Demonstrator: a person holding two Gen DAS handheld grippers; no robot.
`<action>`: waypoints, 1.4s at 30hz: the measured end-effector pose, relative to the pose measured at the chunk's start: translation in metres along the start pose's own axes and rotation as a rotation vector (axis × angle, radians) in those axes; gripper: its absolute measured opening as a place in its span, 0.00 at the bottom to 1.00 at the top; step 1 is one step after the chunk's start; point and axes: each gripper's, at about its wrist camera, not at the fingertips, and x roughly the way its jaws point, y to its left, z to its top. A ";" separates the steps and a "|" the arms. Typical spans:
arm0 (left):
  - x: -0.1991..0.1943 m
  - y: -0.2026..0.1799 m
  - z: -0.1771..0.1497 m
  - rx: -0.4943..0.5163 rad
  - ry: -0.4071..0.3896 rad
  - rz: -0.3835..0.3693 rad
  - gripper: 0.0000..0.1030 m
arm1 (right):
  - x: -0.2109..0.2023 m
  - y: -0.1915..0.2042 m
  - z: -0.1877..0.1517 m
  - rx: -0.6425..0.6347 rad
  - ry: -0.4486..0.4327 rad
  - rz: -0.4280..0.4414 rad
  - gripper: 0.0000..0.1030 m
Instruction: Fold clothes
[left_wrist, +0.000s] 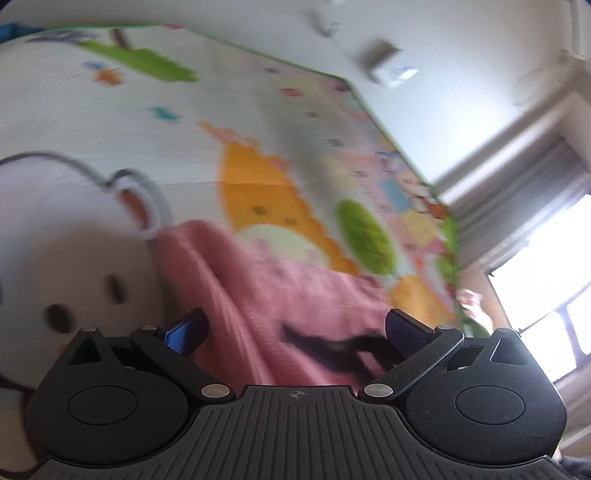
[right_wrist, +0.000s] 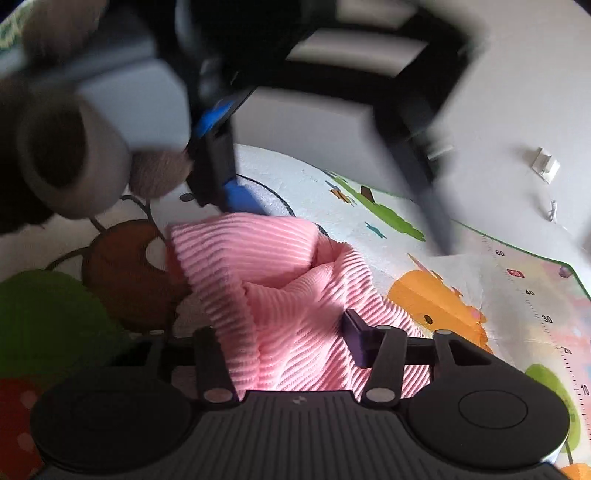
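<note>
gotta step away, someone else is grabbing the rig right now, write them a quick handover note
Left gripper: jaws wide open, nothing held, just above the pink ribbed garment; the view is motion-blurred.
Right gripper: pink garment bunched between its fingers; whether it is clamped cannot be told.
The garment lies crumpled on the cartoon play mat, one part lifted toward the right gripper. In the right wrist view the left gripper's blue pad sits at the garment's far edge.
Done: no neat fold visible yet.
Left: spread it flat, fold it, likely with the left gripper taking the far edge.
</note>
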 end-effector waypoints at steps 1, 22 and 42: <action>0.005 0.007 0.000 -0.019 0.005 0.021 1.00 | 0.001 0.000 -0.001 0.003 0.005 0.007 0.47; 0.053 -0.172 0.015 0.332 -0.020 -0.285 1.00 | -0.100 -0.154 -0.089 0.621 0.006 -0.146 0.45; 0.114 -0.094 -0.042 0.368 0.071 0.141 1.00 | -0.081 -0.228 -0.108 0.846 -0.050 0.015 0.76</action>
